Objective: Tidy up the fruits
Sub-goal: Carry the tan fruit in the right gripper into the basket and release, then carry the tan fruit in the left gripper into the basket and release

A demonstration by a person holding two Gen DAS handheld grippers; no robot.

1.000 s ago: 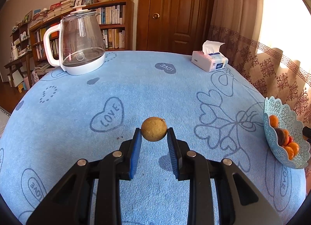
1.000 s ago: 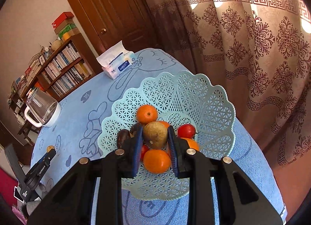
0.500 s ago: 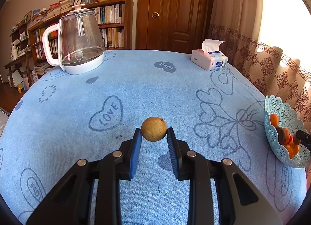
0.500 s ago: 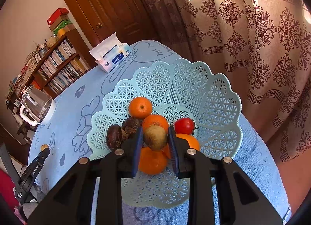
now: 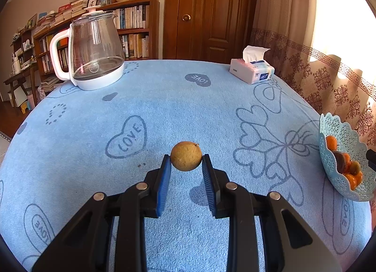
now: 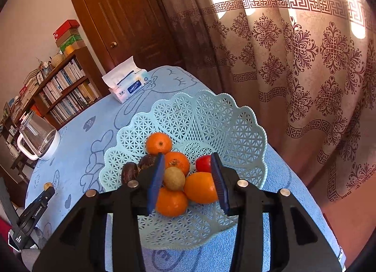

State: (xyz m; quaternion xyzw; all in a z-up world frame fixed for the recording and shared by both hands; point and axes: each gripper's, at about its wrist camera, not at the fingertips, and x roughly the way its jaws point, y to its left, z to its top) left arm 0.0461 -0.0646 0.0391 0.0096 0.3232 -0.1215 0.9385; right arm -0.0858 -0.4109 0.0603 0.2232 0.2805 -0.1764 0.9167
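Observation:
My left gripper (image 5: 185, 160) is shut on a small round tan fruit (image 5: 186, 154), held a little above the blue tablecloth (image 5: 164, 112). The mint lattice basket (image 5: 338, 131) stands at the table's far right edge. In the right wrist view my right gripper (image 6: 186, 173) hangs over the basket (image 6: 235, 135), its jaws opening. A second tan fruit (image 6: 174, 178) rests between them on the pile of oranges (image 6: 170, 201), with the right pad clear of it. A red tomato (image 6: 203, 163) and two dark fruits (image 6: 129, 173) lie beside the pile.
A glass kettle (image 5: 94, 53) with a white base stands at the back left, a tissue box (image 5: 251, 73) at the back right. A patterned curtain (image 6: 305, 72) hangs close behind the basket. The table edge drops off just right of the basket.
The right jaws have parted and let go of the tan fruit, which now lies on the oranges in the basket. The left gripper and its fruit have not moved.

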